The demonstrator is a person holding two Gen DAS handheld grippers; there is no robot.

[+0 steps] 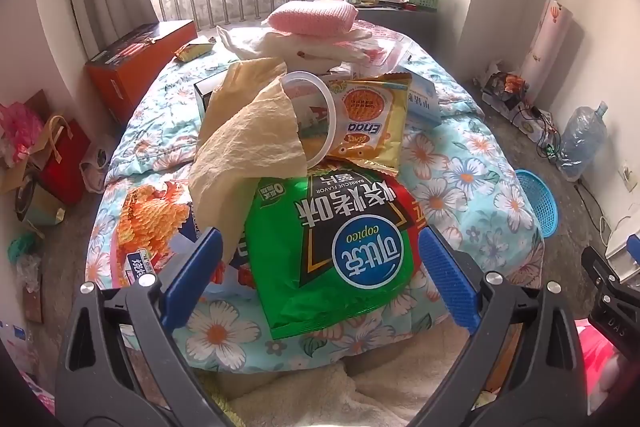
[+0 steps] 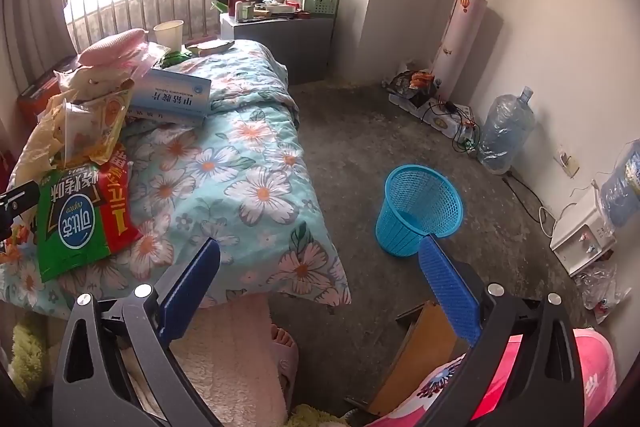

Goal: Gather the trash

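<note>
A green chip bag [image 1: 332,251] lies on the flowered bed [image 1: 472,187], nearest my left gripper [image 1: 320,243], which is open with a finger on each side of the bag's near end. Behind it lie a yellow snack packet [image 1: 372,119], a crumpled tan paper [image 1: 248,131] and a clear plastic lid [image 1: 324,115]. A blue mesh wastebasket [image 2: 420,211] stands on the floor right of the bed; it also shows in the left wrist view [image 1: 538,201]. My right gripper [image 2: 320,247] is open and empty above the bed's corner, left of the basket. The green bag [image 2: 76,223] shows at its left.
A pink cushion [image 1: 314,17], a white cloth and a white-blue box [image 2: 172,97] lie farther up the bed, with a paper cup [image 2: 169,33]. An orange box [image 1: 140,63] and red bags stand left. Water bottles [image 2: 506,129], cables and a white appliance line the right wall.
</note>
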